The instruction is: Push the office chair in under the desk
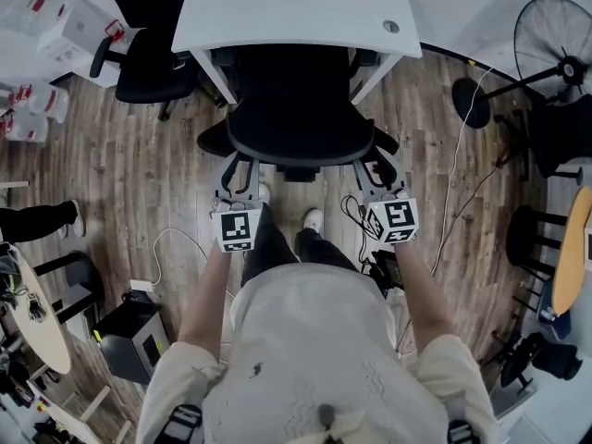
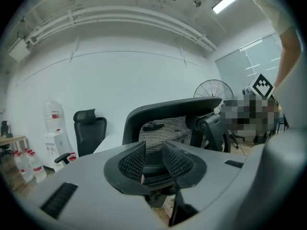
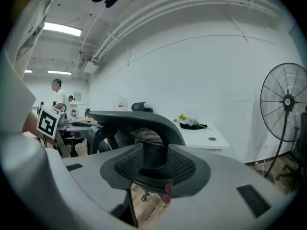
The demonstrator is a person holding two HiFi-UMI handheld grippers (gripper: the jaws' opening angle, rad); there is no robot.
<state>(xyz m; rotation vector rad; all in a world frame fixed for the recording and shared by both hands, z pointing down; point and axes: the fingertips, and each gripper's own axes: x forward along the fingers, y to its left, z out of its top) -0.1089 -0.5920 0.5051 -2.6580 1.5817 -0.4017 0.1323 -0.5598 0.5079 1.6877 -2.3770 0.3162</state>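
The black office chair [image 1: 301, 109] stands with its seat partly under the white desk [image 1: 287, 12], its curved backrest toward me. My left gripper [image 1: 236, 169] is at the left side of the backrest's rear frame, my right gripper [image 1: 375, 172] at the right side. In the left gripper view the left gripper [image 2: 153, 159] has a dark part of the frame low between its pads, with the mesh backrest [image 2: 165, 123] beyond. In the right gripper view the right gripper [image 3: 156, 159] grips a black upright strut that fills the gap, below the backrest's top rail [image 3: 134, 121].
A second black chair [image 1: 148, 63] stands left of the desk. A standing fan [image 1: 560, 44] and dark stools are on the right. Cables [image 1: 176, 248] and a black box [image 1: 134, 336] lie on the wooden floor. My feet [image 1: 313, 218] are just behind the chair.
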